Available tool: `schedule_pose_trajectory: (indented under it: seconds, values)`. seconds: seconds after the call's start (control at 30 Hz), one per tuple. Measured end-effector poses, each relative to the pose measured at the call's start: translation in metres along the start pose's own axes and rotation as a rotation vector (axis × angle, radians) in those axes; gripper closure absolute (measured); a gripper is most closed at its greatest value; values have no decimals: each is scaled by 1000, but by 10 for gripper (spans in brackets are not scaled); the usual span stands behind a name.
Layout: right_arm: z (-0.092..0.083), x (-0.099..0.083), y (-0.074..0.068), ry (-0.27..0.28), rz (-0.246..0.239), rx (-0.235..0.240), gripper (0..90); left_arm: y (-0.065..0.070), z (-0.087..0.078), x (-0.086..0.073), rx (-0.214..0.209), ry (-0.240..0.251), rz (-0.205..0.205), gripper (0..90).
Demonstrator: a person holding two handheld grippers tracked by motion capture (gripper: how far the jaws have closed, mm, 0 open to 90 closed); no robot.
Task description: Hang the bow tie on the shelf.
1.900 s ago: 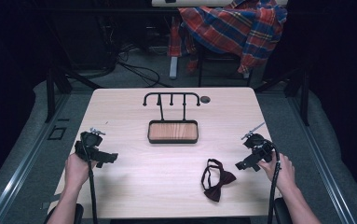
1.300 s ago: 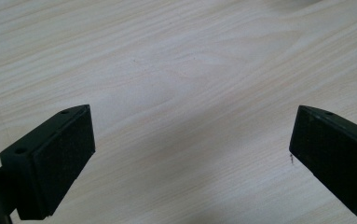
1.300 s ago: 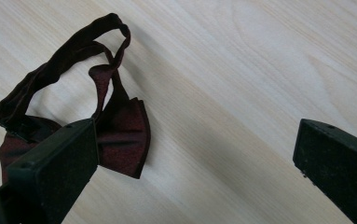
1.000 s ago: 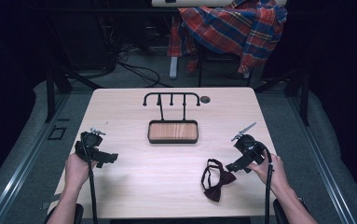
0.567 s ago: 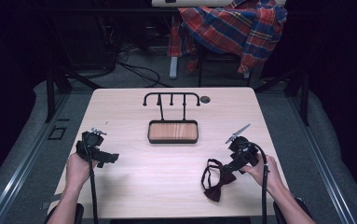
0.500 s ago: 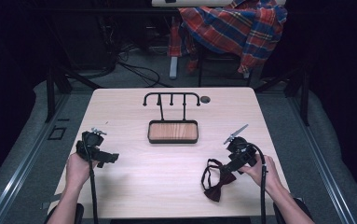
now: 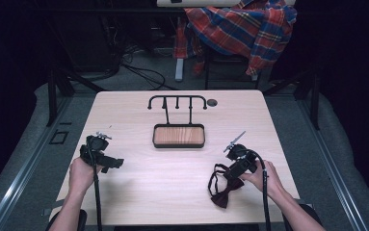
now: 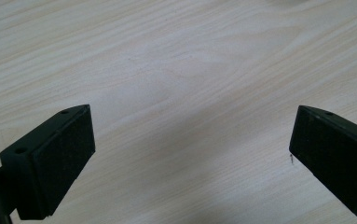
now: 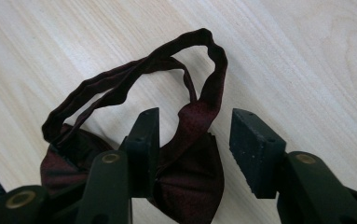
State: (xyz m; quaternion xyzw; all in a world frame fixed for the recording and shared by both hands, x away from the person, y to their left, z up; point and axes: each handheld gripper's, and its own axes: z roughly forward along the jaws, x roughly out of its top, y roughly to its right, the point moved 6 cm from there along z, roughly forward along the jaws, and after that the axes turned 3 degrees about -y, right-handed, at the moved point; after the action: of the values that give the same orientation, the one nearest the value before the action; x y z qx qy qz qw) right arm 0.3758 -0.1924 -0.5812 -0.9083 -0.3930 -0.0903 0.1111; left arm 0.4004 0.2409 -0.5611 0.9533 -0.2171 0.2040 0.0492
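Table (image 7: 138,120) first, pale wood, wide across the high view. Beyond its far edge a plaid shirt (image 7: 249,29) drapes over a chair. Near the far middle stands a black hook rack (image 7: 177,101) on a wood-lined tray base (image 7: 178,136). Left gripper (image 8: 190,154) sits at the near left, jaws spread wide over bare tabletop, touching nothing. Right gripper (image 9: 192,140) is down at the near right, jaws partly open and straddling the dark red bow tie (image 9: 190,172), one jaw touching the fabric, the other just clear. Strap loop (image 9: 134,74) curls out flat beyond the jaws.
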Motion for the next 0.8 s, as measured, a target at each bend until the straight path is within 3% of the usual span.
schedule_pose_trajectory:
  seconds: [0.33,0.4,0.6,0.8]
  values:
    - [12,4,-2,-76,-39,-17,675,0,0,0,2,-6,6,2]
    - [15,3,-4,-100,-53,-23,749,0,1,-1,3,-8,6,2]
    - [15,2,-6,-101,-54,-25,871,0,0,-1,3,-9,8,2]
    - [8,3,-8,-89,-76,-59,886,-1,0,-1,3,-9,10,3]
